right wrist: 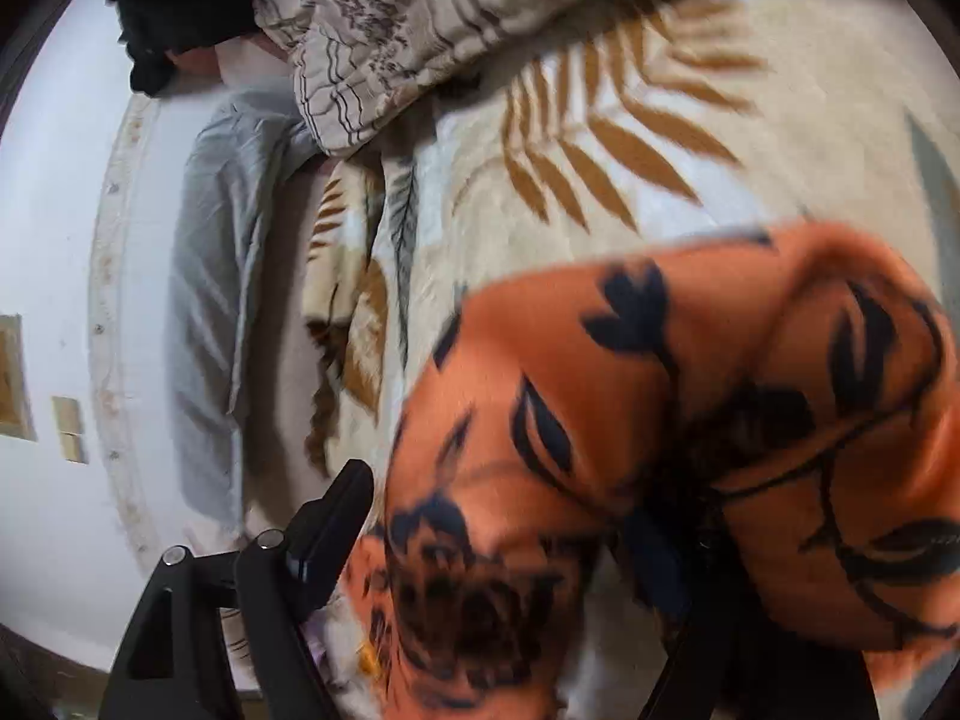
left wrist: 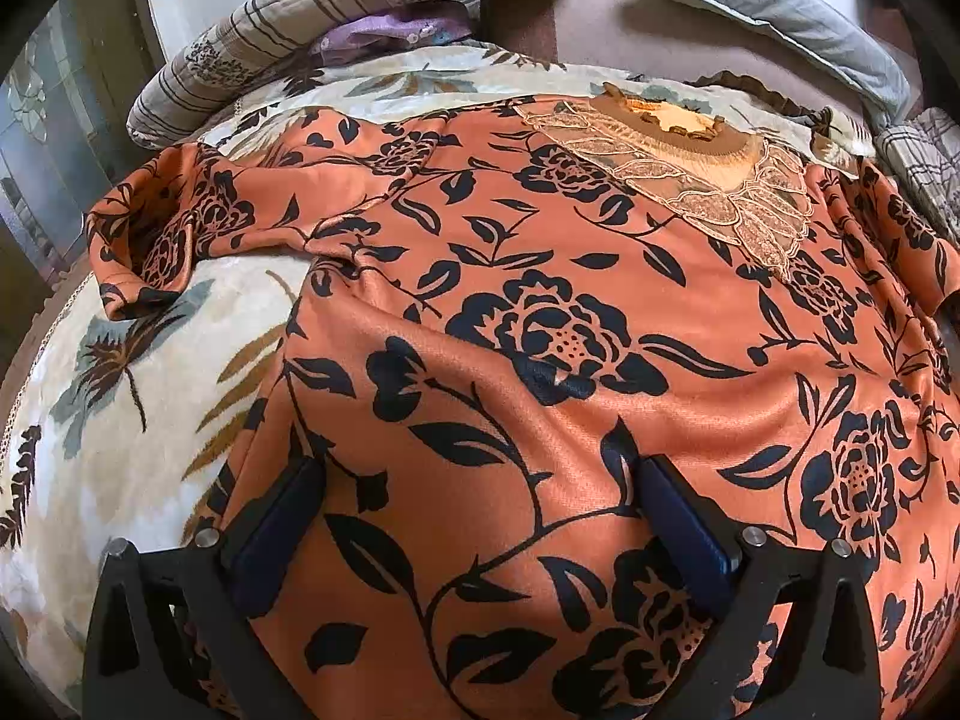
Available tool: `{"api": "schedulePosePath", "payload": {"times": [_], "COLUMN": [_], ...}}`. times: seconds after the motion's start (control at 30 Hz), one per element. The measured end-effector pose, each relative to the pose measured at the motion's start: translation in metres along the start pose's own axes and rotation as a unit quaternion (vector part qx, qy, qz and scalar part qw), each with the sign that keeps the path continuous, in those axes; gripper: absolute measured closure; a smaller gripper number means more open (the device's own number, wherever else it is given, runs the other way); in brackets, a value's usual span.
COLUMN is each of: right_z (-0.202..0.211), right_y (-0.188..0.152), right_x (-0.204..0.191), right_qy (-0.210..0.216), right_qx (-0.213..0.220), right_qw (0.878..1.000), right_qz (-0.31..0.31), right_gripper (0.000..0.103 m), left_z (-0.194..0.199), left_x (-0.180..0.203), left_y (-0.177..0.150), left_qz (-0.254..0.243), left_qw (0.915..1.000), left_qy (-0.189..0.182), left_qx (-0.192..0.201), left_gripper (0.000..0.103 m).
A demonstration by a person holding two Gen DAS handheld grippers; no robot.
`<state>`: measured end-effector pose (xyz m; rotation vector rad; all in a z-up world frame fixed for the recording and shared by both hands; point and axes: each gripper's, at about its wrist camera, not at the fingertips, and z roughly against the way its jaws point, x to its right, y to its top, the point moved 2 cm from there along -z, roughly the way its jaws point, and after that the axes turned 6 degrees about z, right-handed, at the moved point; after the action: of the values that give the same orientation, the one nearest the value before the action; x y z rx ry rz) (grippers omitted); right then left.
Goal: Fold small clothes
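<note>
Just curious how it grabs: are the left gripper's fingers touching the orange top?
Touching: in the left wrist view both fingers press into the orange top, dimpling it.

Left gripper (left wrist: 474,516) and right gripper (right wrist: 504,546), jaws apart.

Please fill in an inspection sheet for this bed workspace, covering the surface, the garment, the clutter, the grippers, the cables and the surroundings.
Surface: cream blanket with a brown and grey leaf print, covering the bed.
Job's things: orange floral top spread face up, lace neckline at the far end, one sleeve lying out to the side and rumpled.
Clutter: striped quilt, purple cloth and grey pillow at the far edge.
Grippers: left gripper open, jaws astride the top's near part; right gripper with a bunched fold of the top between its jaws, picture blurred, grip unclear.
Cables: nothing seen.
Surroundings: white wall.
</note>
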<state>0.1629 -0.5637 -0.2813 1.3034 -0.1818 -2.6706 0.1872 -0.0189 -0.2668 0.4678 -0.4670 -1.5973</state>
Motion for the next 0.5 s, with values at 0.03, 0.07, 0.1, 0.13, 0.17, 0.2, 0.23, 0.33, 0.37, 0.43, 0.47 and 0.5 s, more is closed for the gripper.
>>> {"api": "schedulePosePath", "payload": {"times": [0.03,0.07,0.1,0.13,0.17,0.2,0.23,0.33,0.37,0.43,0.47,0.5], "right_z": [0.001,0.001,0.002,0.006,0.014,0.020,0.030,0.043,0.044,0.042,0.036,0.030], "right_y": [0.003,0.003,0.002,-0.001,-0.008,-0.015,-0.027,-0.077,-0.104,-0.152,-0.188,-0.218], "right_x": [-0.010,-0.024,-0.031,-0.046,-0.064,-0.075,-0.096,-0.163,-0.188,-0.220,-0.238,-0.247], "right_qy": [-0.020,-0.043,-0.049,-0.048,-0.039,-0.034,-0.027,0.012,0.031,0.057,0.072,0.079], "right_qx": [0.007,0.004,0.002,0.006,0.015,0.025,0.040,0.043,0.033,0.012,-0.011,-0.038], "right_qw": [0.999,0.996,0.993,0.989,0.983,0.977,0.967,0.931,0.913,0.884,0.861,0.840], "right_qz": [0.036,0.082,0.107,0.141,0.180,0.207,0.251,0.363,0.405,0.465,0.504,0.535], "right_gripper": [0.042,0.071,0.081,0.083,0.086,0.087,0.087,0.087,0.087,0.087,0.087,0.086], "left_z": [0.000,0.000,0.000,0.000,0.001,0.002,0.006,0.021,0.026,0.034,0.038,0.040], "left_x": [0.000,0.000,-0.001,-0.001,-0.002,-0.004,-0.008,-0.022,-0.028,-0.044,-0.053,-0.062], "left_y": [0.000,0.000,0.001,0.003,0.005,0.007,0.010,0.020,0.024,0.033,0.037,0.041], "left_qz": [0.000,-0.002,-0.007,-0.012,-0.015,-0.013,-0.006,0.017,0.025,0.046,0.056,0.068], "left_qw": [1.0000,1.0000,0.9999,0.9998,0.9996,0.9996,0.9998,0.9995,0.9991,0.9972,0.9957,0.9940], "left_qy": [-0.001,-0.003,-0.004,-0.007,-0.009,-0.008,-0.002,0.019,0.022,0.040,0.051,0.061], "left_qx": [-0.001,-0.004,-0.009,-0.017,-0.022,-0.023,-0.017,0.017,0.026,0.044,0.053,0.060], "left_gripper": [0.000,0.000,0.000,0.000,0.000,0.000,0.000,0.000,0.000,0.000,0.000,0.000]}}
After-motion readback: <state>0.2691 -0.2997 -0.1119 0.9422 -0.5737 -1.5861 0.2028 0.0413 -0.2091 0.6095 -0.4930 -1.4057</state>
